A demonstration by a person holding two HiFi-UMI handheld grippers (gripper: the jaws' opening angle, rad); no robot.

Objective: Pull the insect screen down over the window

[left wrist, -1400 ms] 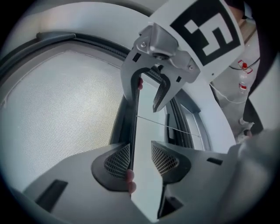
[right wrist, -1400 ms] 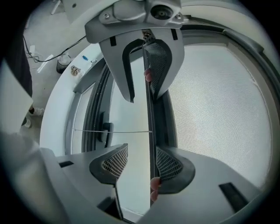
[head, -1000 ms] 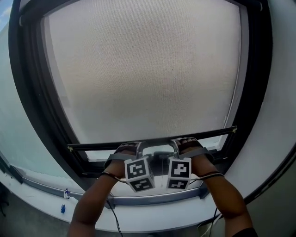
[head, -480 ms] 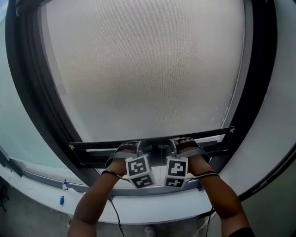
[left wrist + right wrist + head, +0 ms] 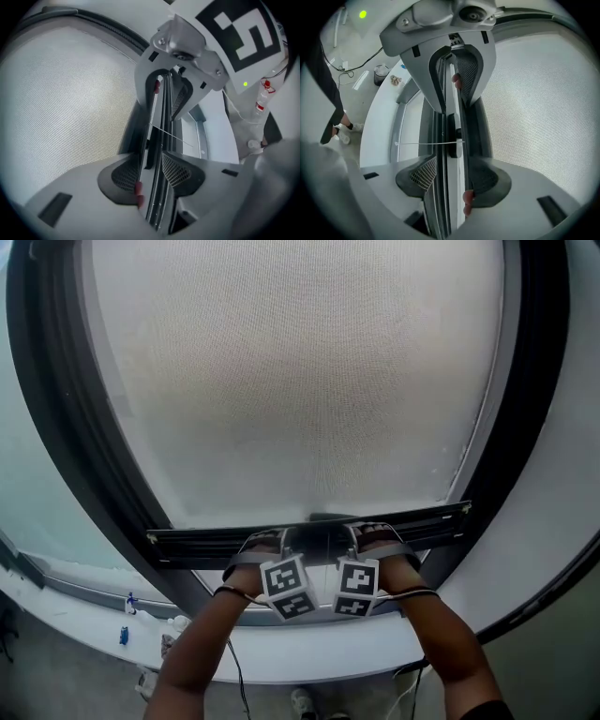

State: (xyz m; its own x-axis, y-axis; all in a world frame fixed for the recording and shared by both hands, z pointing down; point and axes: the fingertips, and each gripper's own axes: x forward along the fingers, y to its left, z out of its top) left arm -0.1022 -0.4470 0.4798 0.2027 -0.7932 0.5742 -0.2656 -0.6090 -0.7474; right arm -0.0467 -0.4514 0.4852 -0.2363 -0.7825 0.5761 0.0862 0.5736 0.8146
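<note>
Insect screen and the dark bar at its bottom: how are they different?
The insect screen is pale mesh; the bottom bar is dark and solid. The insect screen is a big sheet; the bottom bar is a thin strip. The left hand-held gripper and right hand-held gripper clamp the bottom bar, not the insect screen. Both span the window frame.

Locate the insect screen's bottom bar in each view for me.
Head view: the bottom bar runs across the lower centre.
Left gripper view: upright at centre, between the jaws.
Right gripper view: upright at centre, between the jaws.
Shared landmark: the mesh beside it.
</note>
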